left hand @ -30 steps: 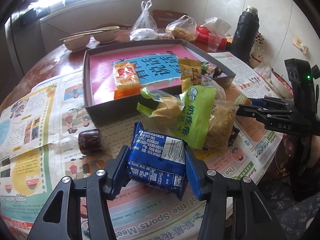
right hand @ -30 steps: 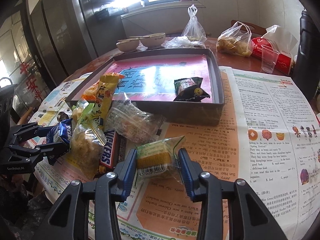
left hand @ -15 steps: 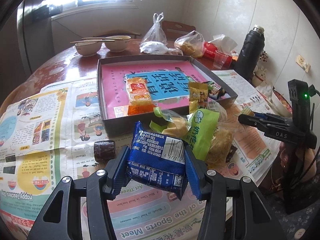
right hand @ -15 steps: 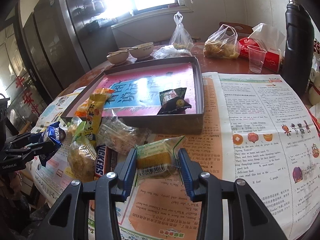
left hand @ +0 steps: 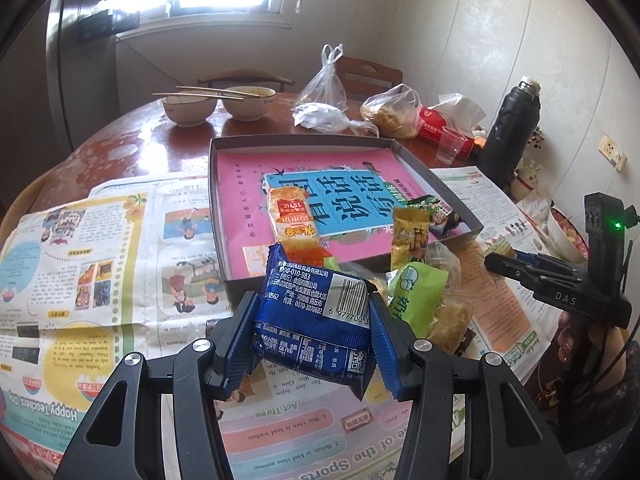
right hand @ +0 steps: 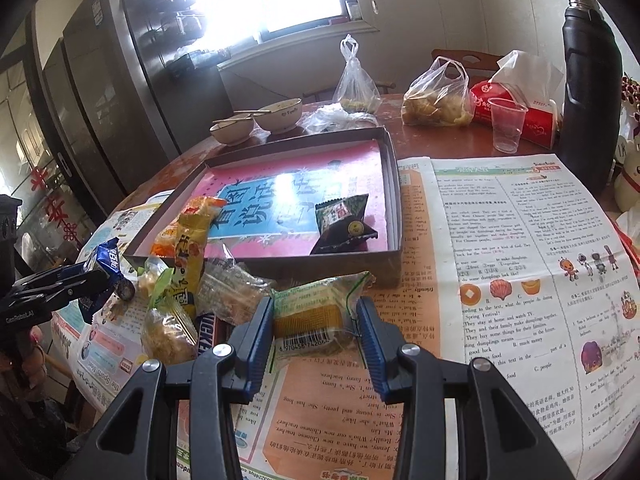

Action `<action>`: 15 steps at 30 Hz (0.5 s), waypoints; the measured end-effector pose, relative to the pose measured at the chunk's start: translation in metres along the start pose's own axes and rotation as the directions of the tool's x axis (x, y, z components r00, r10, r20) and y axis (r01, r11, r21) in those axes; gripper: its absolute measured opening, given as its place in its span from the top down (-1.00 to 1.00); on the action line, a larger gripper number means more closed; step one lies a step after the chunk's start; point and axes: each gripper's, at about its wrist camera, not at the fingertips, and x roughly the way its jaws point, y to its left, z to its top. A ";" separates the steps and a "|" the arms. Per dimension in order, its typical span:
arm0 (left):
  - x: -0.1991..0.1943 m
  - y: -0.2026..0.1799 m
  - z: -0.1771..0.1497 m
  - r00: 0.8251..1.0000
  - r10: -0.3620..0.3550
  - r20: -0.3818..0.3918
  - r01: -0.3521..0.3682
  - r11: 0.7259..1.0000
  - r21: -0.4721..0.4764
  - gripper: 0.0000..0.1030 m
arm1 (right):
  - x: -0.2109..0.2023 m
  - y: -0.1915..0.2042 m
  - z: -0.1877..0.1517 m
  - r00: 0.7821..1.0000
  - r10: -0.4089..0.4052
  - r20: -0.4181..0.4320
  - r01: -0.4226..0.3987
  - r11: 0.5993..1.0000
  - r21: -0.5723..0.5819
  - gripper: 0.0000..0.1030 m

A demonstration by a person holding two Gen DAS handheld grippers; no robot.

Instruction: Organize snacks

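Note:
My left gripper (left hand: 312,340) is shut on a blue snack packet (left hand: 316,320) and holds it above the newspaper, in front of a shallow dark box (left hand: 218,216) with a pink and blue bottom. An orange packet (left hand: 292,220) and a dark packet (left hand: 440,216) lie in the box. My right gripper (right hand: 316,328) is shut on a clear-wrapped yellow cake with green print (right hand: 316,312), held above the newspaper before the box's near wall (right hand: 352,268). A heap of loose snacks (right hand: 180,300) lies to its left, with a yellow packet (right hand: 190,256) leaning on the box.
Two bowls with chopsticks (left hand: 216,104), plastic bags (left hand: 320,100), a red tissue pack (right hand: 532,116), a clear cup (right hand: 506,124) and a black flask (right hand: 588,92) stand behind the box. Newspapers (right hand: 520,260) cover the round table. A fridge (right hand: 100,92) stands at left.
Both grippers have risen and drawn back with their packets held, so the box and table look lower and farther. Nothing on the table has moved.

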 end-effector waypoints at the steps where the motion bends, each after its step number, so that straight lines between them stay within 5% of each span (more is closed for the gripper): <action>1: 0.000 0.000 0.002 1.000 -0.002 0.001 0.002 1.000 -0.003 -0.07 | 0.000 0.001 0.001 1.000 0.000 0.001 0.000 1.000 -0.001 0.18; 15: 0.004 -0.005 0.018 0.999 0.014 0.030 -0.014 1.000 0.004 -0.07 | 0.002 0.011 0.017 1.000 0.009 0.020 -0.009 1.000 -0.015 0.18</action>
